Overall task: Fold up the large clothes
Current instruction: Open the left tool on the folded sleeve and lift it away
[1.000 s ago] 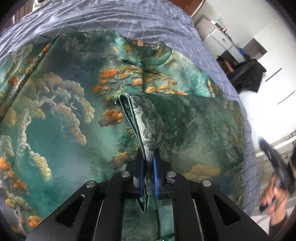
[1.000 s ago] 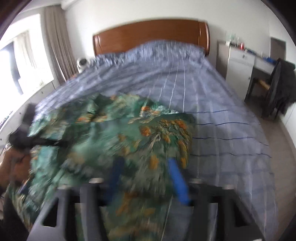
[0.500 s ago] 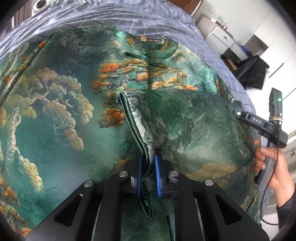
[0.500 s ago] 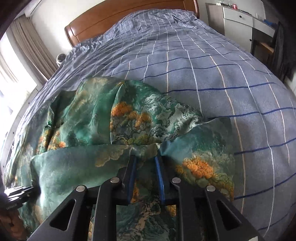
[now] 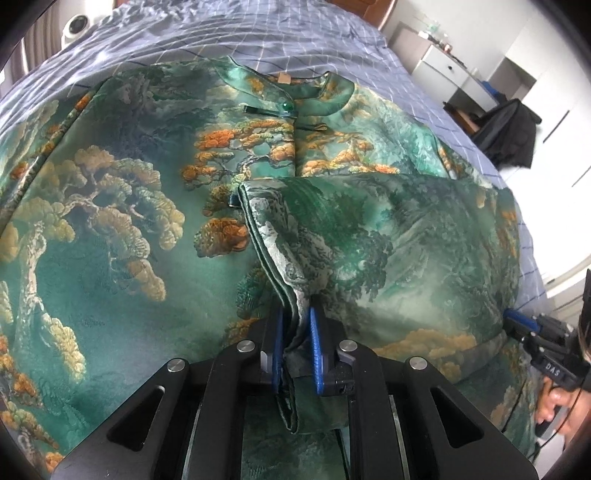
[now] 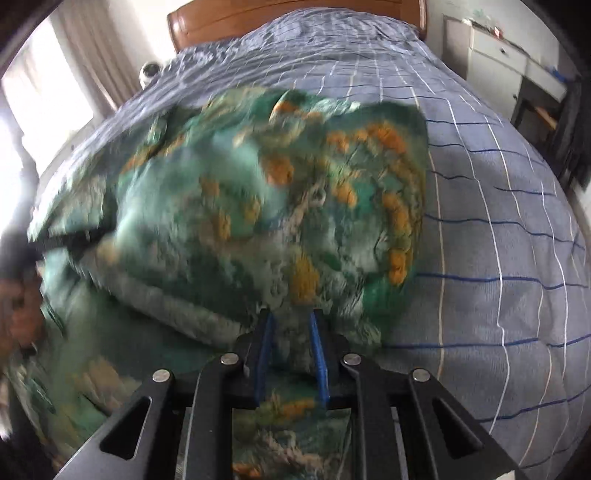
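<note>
L claw (image 5: 295, 332) is clenching a bunched fold of the green jacket (image 5: 110, 258), fabric edge squeezed between its blue pads (image 5: 314, 350) and hanging down a bit under them. Jacket is lying spread on the bed (image 5: 184, 33), collar (image 5: 314, 88) w/ green button far ahead of the L claw, big orange-and-green tree print to its left side. A sleeve or side panel is lying folded over the body, running from the L claw out to its right, toward the R claw (image 5: 517, 325) at the far right edge of the garment.

R claw (image 6: 291, 328) view is blurry; jacket (image 6: 258, 206) is filling the space ahead and to its left, blue checked bed cover (image 6: 498, 221) to its right. Blue pads (image 6: 318, 354) are sitting close together w/ fabric between them, so R claw is gripping the jacket too. Wooden headboard (image 6: 295, 14) is far ahead, white drawers (image 6: 495, 51) ahead-right.
</note>
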Demonstrator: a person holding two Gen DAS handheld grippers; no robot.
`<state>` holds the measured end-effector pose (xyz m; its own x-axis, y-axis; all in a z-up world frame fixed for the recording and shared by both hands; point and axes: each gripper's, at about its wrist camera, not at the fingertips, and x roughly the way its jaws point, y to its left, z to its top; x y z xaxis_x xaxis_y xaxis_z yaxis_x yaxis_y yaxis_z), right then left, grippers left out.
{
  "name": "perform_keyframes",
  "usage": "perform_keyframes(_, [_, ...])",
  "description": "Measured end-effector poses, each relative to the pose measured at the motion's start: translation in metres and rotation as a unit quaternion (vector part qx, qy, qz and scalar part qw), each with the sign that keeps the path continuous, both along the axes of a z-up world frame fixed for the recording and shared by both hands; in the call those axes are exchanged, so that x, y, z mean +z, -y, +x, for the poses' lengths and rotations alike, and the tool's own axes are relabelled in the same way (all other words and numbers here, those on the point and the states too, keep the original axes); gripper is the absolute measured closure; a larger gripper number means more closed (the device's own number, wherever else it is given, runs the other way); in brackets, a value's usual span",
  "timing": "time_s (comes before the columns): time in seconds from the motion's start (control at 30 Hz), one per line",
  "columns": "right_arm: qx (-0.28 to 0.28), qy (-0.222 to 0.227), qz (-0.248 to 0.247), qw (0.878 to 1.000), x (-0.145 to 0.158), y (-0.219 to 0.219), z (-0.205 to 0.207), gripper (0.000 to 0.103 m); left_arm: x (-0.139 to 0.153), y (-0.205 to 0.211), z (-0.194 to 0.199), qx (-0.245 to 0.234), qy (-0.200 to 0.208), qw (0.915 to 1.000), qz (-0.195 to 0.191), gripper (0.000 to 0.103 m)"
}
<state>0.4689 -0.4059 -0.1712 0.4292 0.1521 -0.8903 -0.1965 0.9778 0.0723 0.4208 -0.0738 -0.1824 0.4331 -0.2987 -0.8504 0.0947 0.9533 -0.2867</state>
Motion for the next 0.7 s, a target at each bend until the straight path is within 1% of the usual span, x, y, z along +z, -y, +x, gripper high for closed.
perform_keyframes(0.07, [-0.007,-0.001,-0.01,1.0,-0.007,-0.004,0.002,0.084,0.002,0.004,-0.001,0.0,0.005,0.9999,0.013,0.09])
perform_keyframes(0.13, [-0.003,0.003,-0.032,0.999,-0.012,-0.011,0.005,0.084,0.008,0.007,-0.006,-0.001,0.018,0.9993,0.034,0.085])
perform_keyframes(0.17, [-0.001,0.007,-0.045,0.999,-0.013,-0.015,0.006,0.084,0.012,0.009,-0.01,-0.003,0.027,0.9986,0.046,0.078])
perform_keyframes(0.2, [-0.004,0.01,-0.048,0.999,-0.012,-0.017,0.005,0.083,0.016,0.01,-0.014,-0.005,0.033,0.9979,0.055,0.066])
perform_keyframes(0.23, [-0.009,0.015,-0.051,0.999,-0.008,-0.018,0.002,0.081,0.023,0.012,-0.022,-0.01,0.042,0.9971,0.062,0.06])
perform_keyframes(0.27, [-0.014,0.026,-0.053,0.998,-0.001,-0.018,-0.002,0.081,0.028,0.011,-0.028,-0.014,0.05,0.9964,0.067,0.05])
perform_keyframes(0.3, [-0.019,0.038,-0.056,0.998,0.008,-0.017,-0.009,0.075,0.034,0.011,-0.037,-0.02,0.06,0.9953,0.073,0.044])
perform_keyframes(0.33, [-0.022,0.044,-0.052,0.997,0.016,-0.017,-0.015,0.057,0.042,0.011,-0.049,-0.027,0.074,0.9935,0.083,0.041])
perform_keyframes(0.37, [-0.025,0.05,-0.042,0.998,0.024,-0.016,-0.024,0.045,0.047,0.011,-0.059,-0.033,0.082,0.9921,0.089,0.035])
perform_keyframes(0.4, [-0.029,0.058,-0.032,0.997,0.033,-0.015,-0.035,0.03,0.053,0.011,-0.073,-0.04,0.091,0.9902,0.098,0.03])
perform_keyframes(0.43, [-0.033,0.065,-0.029,0.997,0.039,-0.015,-0.042,0.029,0.057,0.01,-0.083,-0.043,0.097,0.9889,0.104,0.028])
perform_keyframes(0.5, [-0.035,0.083,-0.032,0.995,0.053,-0.022,-0.065,0.029,0.063,0.006,-0.108,-0.049,0.107,0.986,0.119,0.021])
perform_keyframes(0.63, [-0.019,0.119,-0.049,0.992,0.074,-0.051,-0.113,0.029,0.07,-0.006,-0.159,-0.041,0.114,0.984,0.131,0.018])
perform_keyframes(0.7, [-0.014,0.133,-0.047,0.99,0.08,-0.065,-0.127,0.029,0.071,-0.011,-0.175,-0.034,0.116,0.983,0.138,0.015])
